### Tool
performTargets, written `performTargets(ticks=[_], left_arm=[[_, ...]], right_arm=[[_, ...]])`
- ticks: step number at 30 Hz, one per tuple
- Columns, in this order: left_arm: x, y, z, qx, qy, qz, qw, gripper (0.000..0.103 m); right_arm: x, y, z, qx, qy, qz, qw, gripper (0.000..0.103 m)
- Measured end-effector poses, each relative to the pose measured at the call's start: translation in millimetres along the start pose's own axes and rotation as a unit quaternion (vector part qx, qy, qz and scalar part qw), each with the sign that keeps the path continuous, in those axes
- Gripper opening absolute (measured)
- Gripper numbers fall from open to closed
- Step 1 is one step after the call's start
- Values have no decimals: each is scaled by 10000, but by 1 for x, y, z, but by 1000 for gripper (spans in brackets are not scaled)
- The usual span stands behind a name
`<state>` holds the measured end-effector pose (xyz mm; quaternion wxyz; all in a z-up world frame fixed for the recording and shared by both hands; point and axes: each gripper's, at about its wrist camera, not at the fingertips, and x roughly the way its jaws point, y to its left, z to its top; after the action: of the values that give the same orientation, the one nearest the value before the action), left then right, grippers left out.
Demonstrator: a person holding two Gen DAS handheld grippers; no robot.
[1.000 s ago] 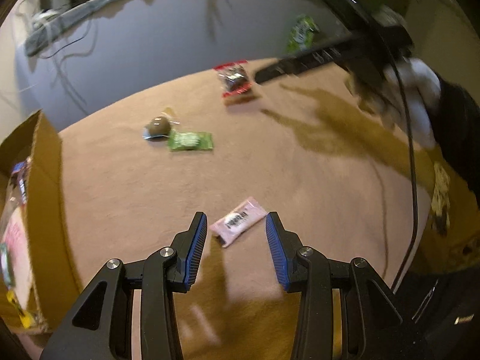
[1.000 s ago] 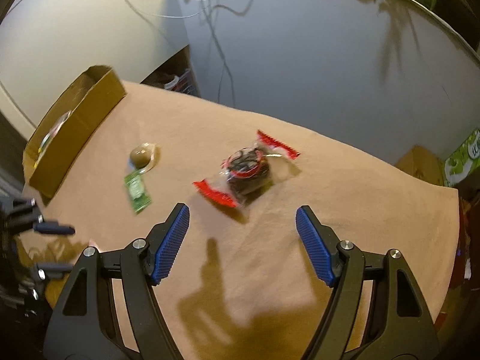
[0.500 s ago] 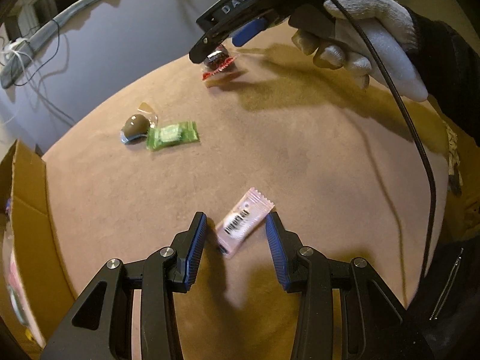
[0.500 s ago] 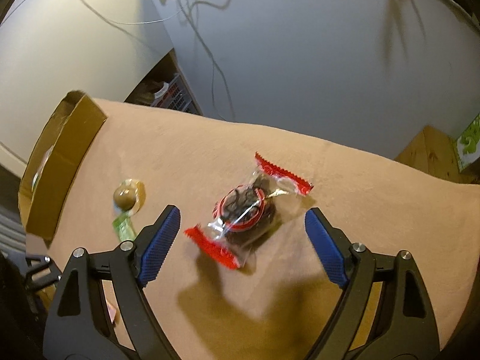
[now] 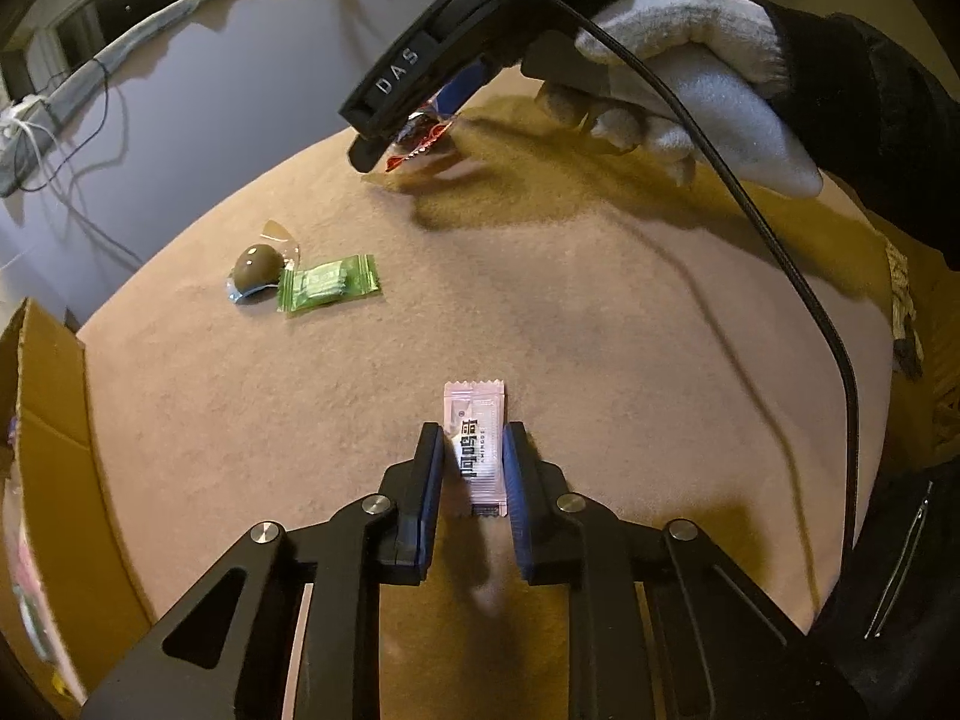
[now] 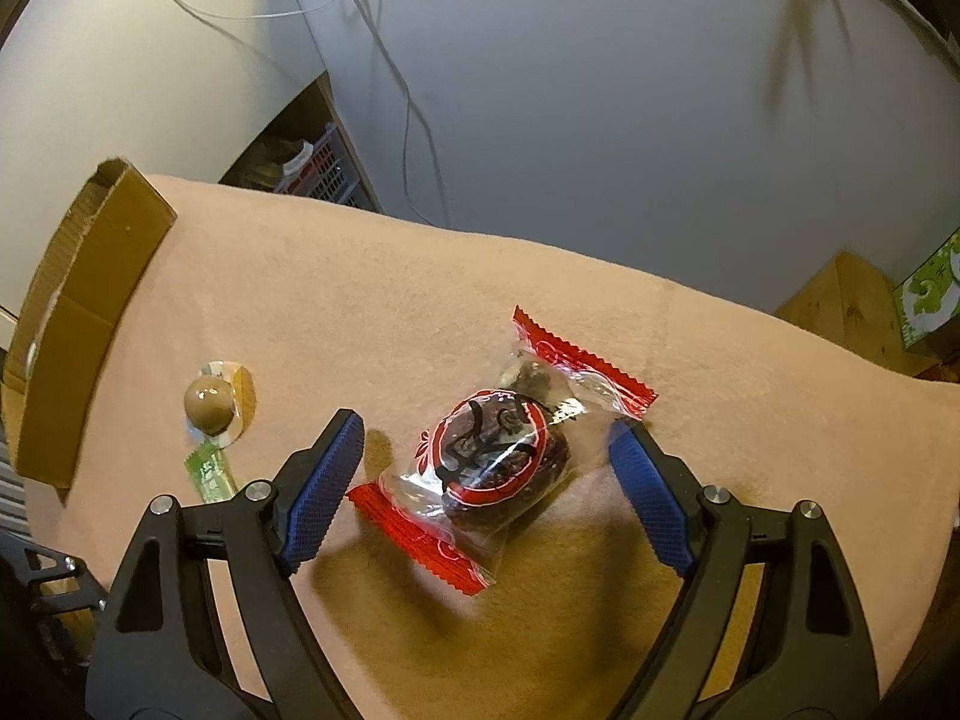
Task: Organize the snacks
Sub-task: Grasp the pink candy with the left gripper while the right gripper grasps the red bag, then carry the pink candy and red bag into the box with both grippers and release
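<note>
Left tongs (image 5: pixel 473 468) clenching flat pink sachet (image 5: pixel 475 444), right tongs (image 6: pixel 486 468) released astride crinkly red-ended packet (image 6: pixel 498 450).

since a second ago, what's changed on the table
The left gripper has just been closing on the pink packet, which turned to lie straight between its fingers. The right gripper came down around the red-ended snack, its jaws closing slightly but not gripping. The green candy, brown ball and box stayed put.

Two wrist fisheyes, close, steeply downward over the table (image 5: pixel 600 300); shared: far-left cardboard box (image 6: pixel 90 312), green packet (image 5: pixel 327 285).
</note>
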<state>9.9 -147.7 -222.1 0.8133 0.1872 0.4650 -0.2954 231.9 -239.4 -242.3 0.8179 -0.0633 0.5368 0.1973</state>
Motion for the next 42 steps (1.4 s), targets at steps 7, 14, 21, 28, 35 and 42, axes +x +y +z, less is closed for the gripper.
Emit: performTargets(ticks=[7, 14, 21, 28, 35, 42], left_arm=[[-9, 4, -6, -331, -120, -105, 9993, 18], [-11, 10, -11, -565, -204, -152, 9981, 17], [-8, 29, -11, -766, -285, -142, 9965, 17], [-25, 32, -14, -900, -478, -32, 9948, 17], [-51, 52, -19, -1136, -796, 133, 9902, 17], [-85, 81, -29, -1461, -1100, 461, 9821, 17]], right_arm=[[-5, 2, -1, -72, 13, -93, 9999, 49], [-16, -4, -14, 38, -94, 110, 9999, 43], [-34, -6, -24, 63, -260, 218, 9994, 41], [-56, 1, -31, 3, -476, 328, 9983, 41], [-91, 31, -26, -253, -830, 582, 9945, 40], [-111, 84, -10, -661, -1060, 885, 9882, 40]])
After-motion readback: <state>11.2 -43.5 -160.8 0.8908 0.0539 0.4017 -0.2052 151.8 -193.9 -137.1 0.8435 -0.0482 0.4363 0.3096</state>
